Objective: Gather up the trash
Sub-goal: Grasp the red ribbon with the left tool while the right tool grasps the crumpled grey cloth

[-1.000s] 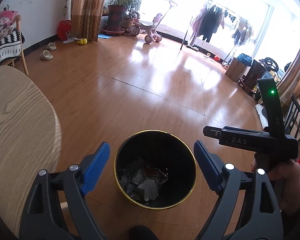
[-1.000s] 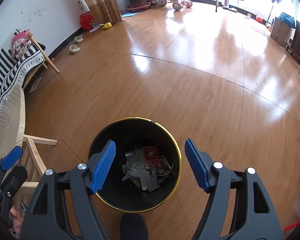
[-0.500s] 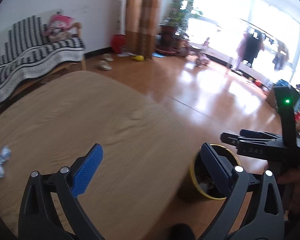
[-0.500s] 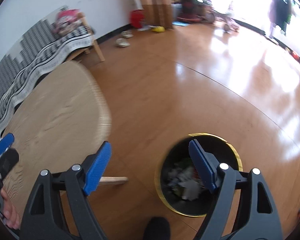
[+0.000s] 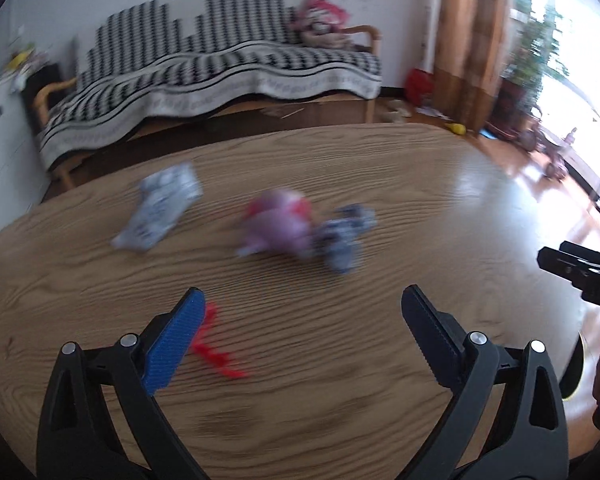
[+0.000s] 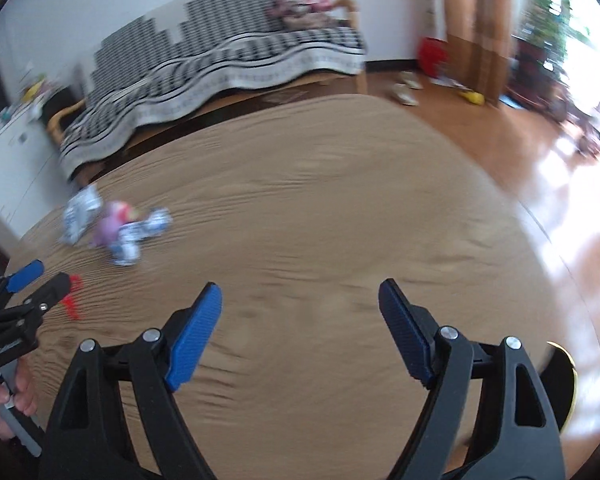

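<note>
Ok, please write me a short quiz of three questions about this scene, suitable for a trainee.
1. True or false: the left gripper is shut on a piece of trash.
2. Which trash lies nearest the left gripper? A. the red scrap B. the white wrapper C. the pink wrapper
3. Fill in: the trash lies on the wooden ____.

Key: 1. False; both it and the right gripper are open and empty. 2. A. 3. table.

Three wrappers lie clustered on the bench; a sofa stands behind it, a bin at its right edge.
</note>
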A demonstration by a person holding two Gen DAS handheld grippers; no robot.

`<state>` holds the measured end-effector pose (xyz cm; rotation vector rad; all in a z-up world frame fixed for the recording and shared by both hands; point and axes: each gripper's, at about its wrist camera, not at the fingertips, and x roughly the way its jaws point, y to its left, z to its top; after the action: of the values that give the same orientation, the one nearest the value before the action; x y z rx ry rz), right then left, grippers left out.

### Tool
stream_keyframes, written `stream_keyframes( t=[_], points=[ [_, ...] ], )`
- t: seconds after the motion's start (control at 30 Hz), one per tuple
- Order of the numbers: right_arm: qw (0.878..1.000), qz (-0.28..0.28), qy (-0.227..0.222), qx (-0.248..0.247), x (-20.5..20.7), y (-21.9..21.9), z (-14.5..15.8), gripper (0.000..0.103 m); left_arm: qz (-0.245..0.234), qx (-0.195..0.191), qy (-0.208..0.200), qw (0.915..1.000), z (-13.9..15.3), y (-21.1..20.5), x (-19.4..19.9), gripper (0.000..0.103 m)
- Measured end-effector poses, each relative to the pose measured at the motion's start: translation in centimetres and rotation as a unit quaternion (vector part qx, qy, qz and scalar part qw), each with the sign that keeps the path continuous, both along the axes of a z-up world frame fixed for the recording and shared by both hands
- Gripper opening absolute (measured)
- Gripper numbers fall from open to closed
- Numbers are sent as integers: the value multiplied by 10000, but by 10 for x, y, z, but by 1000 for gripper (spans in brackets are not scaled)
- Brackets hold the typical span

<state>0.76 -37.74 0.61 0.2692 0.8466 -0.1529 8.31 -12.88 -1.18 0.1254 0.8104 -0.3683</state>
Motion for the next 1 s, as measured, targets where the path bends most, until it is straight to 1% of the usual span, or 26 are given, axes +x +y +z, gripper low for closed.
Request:
stream_keyframes(
  t=[0.13,0.23,0.33,0.43,0.57,0.6,0.63,0.67,0.73,0.77,0.8,0.83,0.87,0.9,1.0],
  points=[
    [9989,464,26,-37,35,47,-3,78,370,-14,173,9992,-12,48,14,96],
    [9972,731,68,-102,51,73,-9,78,408,-42,310,9987,-23,63,19,95],
    [9955,931,152,-46,70,93,-18,78,384,39,419,9984,-36,65,27,96],
    [9947,1000,215,-14,84,104,-25,78,353,114,475,9982,-44,60,37,95],
    [9943,1023,282,13,100,115,-35,78,285,297,451,9981,-52,54,37,94],
    [9943,1028,295,-13,104,118,-37,78,286,330,472,9979,-54,54,36,84],
    [9942,1034,301,-39,107,121,-39,78,275,352,520,9976,-56,53,37,70],
    [9939,1052,320,-62,111,124,-42,78,263,389,580,9972,-58,54,37,67],
    [9936,1066,361,-63,117,126,-45,77,238,529,453,9973,-56,54,34,37],
    [9936,1069,372,-58,120,128,-47,74,219,535,446,9973,-56,55,35,30],
    [9935,1074,386,-52,122,129,-49,72,234,551,440,9972,-57,56,32,18],
    [9934,1072,398,-43,125,131,-50,69,269,556,443,9971,-57,58,33,12],
    [9934,1071,403,-36,126,131,-51,66,286,535,447,9972,-58,60,32,10],
    [9934,1069,406,-27,128,133,-52,64,304,500,459,9972,-59,63,31,10],
    [9935,1056,416,31,134,133,-54,53,382,439,496,9971,-59,69,32,10]
  ],
)
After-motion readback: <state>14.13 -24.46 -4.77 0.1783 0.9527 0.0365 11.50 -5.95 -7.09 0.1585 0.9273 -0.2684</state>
